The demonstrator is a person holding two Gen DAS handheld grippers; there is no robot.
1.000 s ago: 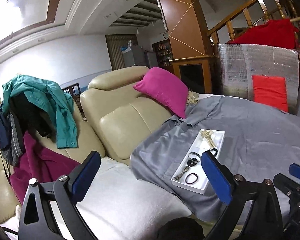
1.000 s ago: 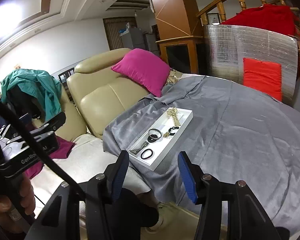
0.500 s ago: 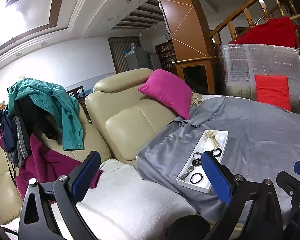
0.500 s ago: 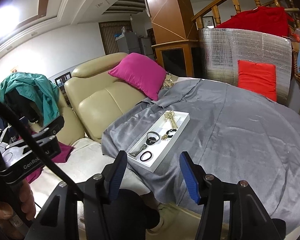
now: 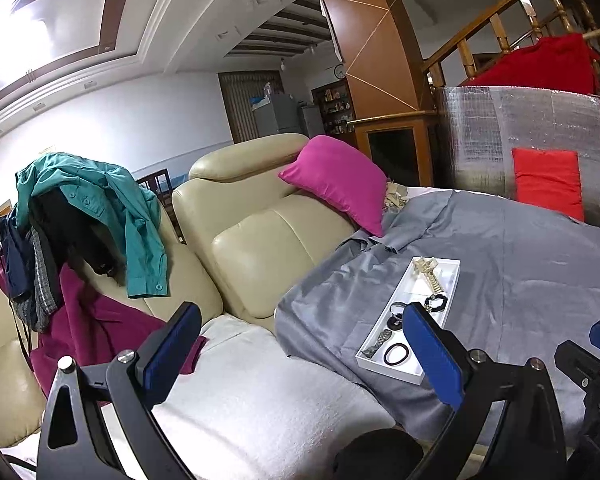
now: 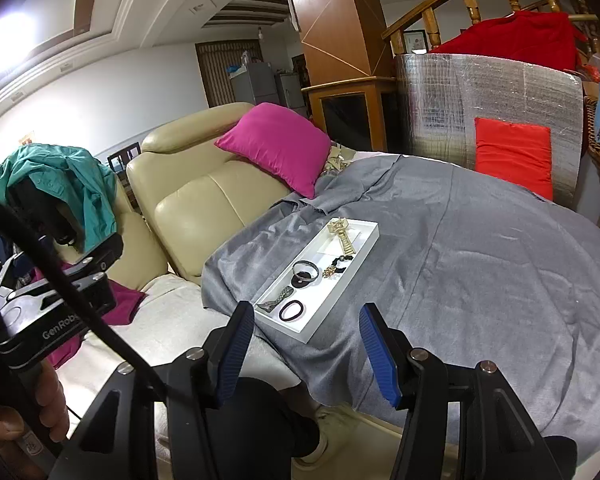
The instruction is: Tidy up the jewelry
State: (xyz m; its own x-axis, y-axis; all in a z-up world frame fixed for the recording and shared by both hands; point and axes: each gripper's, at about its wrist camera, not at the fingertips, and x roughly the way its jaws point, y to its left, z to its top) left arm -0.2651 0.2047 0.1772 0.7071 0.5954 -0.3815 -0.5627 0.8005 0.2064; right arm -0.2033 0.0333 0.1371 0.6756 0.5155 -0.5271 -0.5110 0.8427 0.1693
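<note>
My right hand-held gripper [image 6: 308,346] is half open and empty. The white rectangular jewelry tray [image 6: 364,236] lies at 12 o'clock, just beyond its fingertips, on a grey-cloth-covered bed [image 6: 480,264]; a beige leather sofa [image 6: 196,200] sits at 10 o'clock.

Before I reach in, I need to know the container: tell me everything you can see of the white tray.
The white tray is a long, shallow rectangle with a low rim, smooth and matte, maybe plastic or painted wood. It lies flat on the grey cloth, near the cloth's edge by the sofa. It holds several pieces: a gold piece at the far end, a dark hair tie nearest. Neither gripper touches it.
</note>
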